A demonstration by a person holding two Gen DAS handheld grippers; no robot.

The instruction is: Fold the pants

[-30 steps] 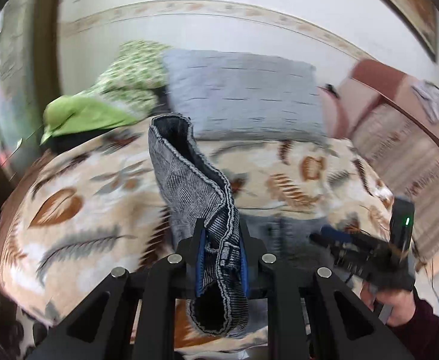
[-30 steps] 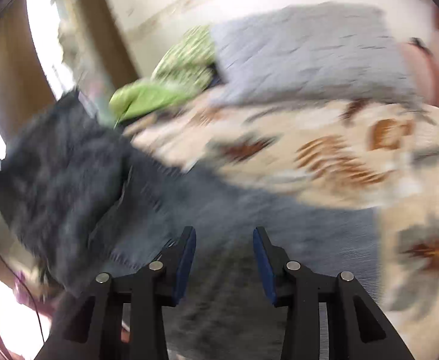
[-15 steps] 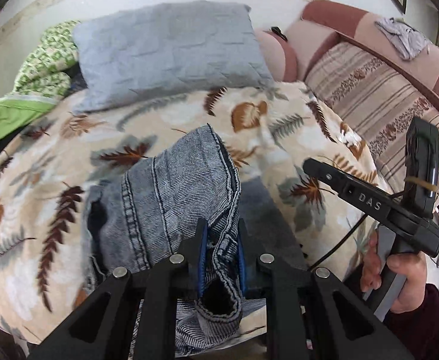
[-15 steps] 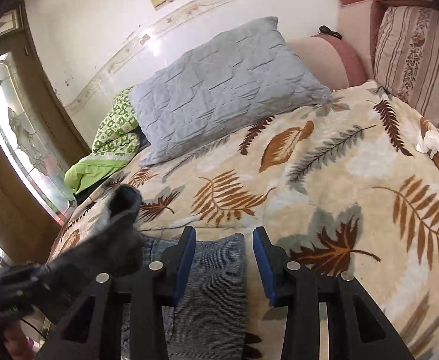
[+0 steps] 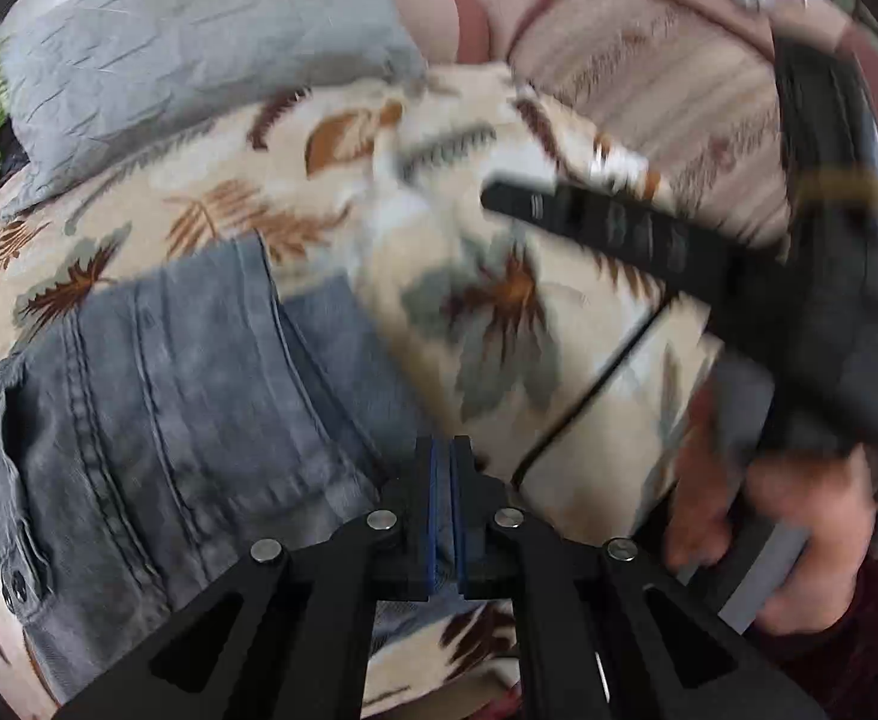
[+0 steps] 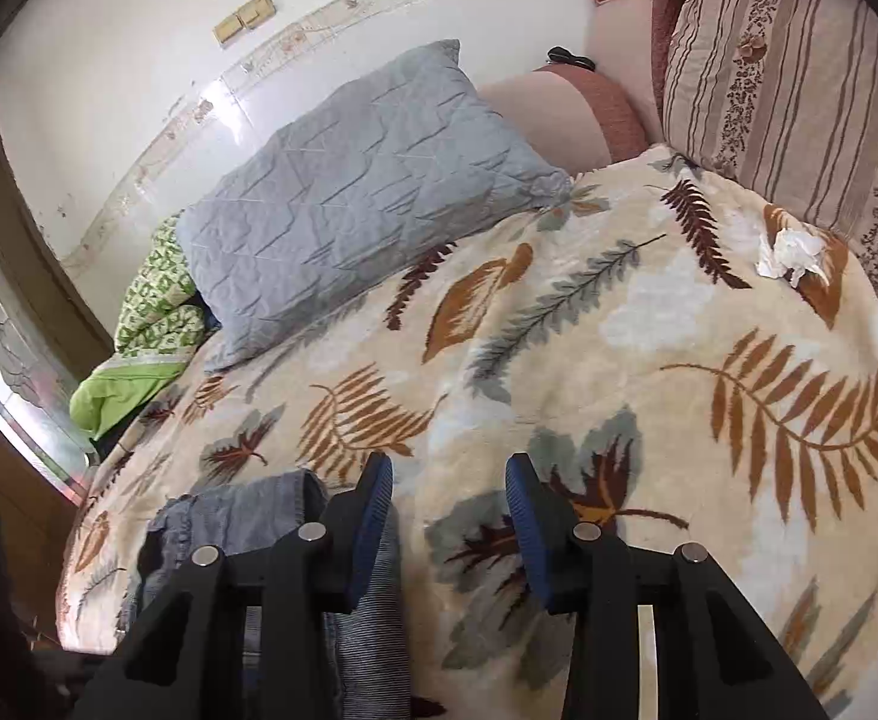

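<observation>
The grey denim pants (image 5: 157, 408) lie folded on the leaf-patterned blanket (image 5: 499, 312), at the left in the left wrist view. My left gripper (image 5: 442, 462) is shut with nothing between its blue pads, just right of the pants' edge. The pants also show at the lower left of the right wrist view (image 6: 247, 510). My right gripper (image 6: 448, 480) is open and empty above the blanket, its left finger beside the pants. It shows blurred, held in a hand, in the left wrist view (image 5: 709, 276).
A grey quilted pillow (image 6: 367, 192) lies at the head of the bed, with green bedding (image 6: 151, 324) to its left. A striped sofa cushion (image 6: 799, 90) stands at the right. A crumpled white tissue (image 6: 790, 252) lies on the blanket near it.
My left gripper has let go of the pants' edge and closed empty; the pants now lie flat on the blanket. My right gripper has stayed open and drawn back slightly.
</observation>
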